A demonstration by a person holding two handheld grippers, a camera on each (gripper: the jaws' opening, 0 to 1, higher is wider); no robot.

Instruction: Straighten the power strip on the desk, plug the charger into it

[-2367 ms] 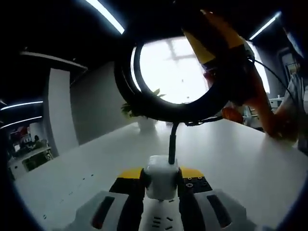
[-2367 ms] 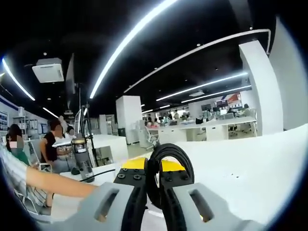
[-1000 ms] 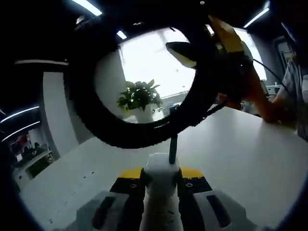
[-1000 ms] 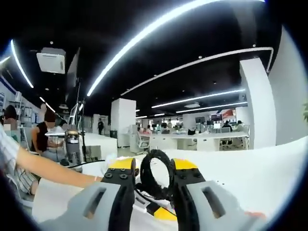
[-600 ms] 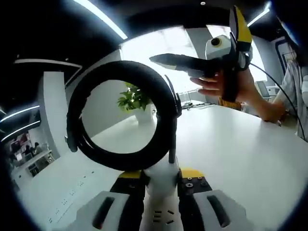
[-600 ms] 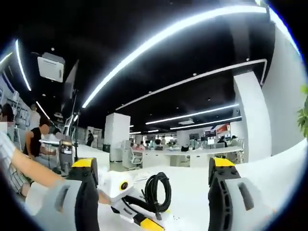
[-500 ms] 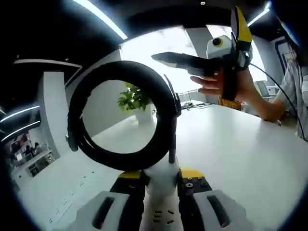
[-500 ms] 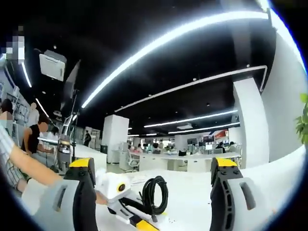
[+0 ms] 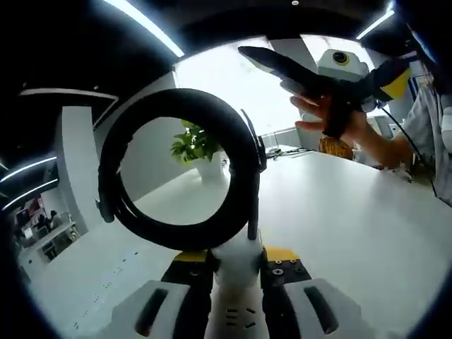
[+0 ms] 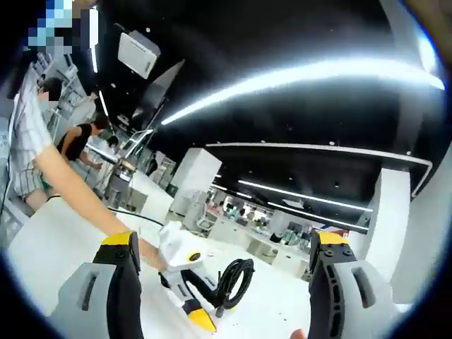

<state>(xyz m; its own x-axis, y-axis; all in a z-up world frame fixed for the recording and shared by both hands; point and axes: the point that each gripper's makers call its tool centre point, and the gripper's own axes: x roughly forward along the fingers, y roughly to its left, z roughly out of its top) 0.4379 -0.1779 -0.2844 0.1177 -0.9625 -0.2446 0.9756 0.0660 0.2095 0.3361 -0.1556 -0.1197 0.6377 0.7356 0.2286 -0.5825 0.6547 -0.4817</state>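
Charger (image 9: 238, 256) sits clamped between the jaws of your left claw (image 9: 236, 272): a small white block, held just above the white surface (image 9: 339, 226). A black cable (image 9: 176, 169) rises from its top and is wound into a tight round coil that stands upright directly over the block, with a short loose end sticking out at the coil's upper right. At the bottom edge of the left gripper view, between your jaws, a white face with dark socket slots shows, the power strip (image 9: 236, 321); the charger is right above it, but you cannot tell whether the two touch.

Your right claw (image 9: 296, 67) appears at the upper right of the left gripper view, raised well above the surface in a hand (image 9: 332, 116). In the right gripper view its jaws stand wide apart with nothing between them (image 10: 222, 244); beyond them you see the left claw (image 10: 187, 286) with the black coil (image 10: 233, 279) beside it. A potted plant (image 9: 194, 152) stands at the far end of the surface.
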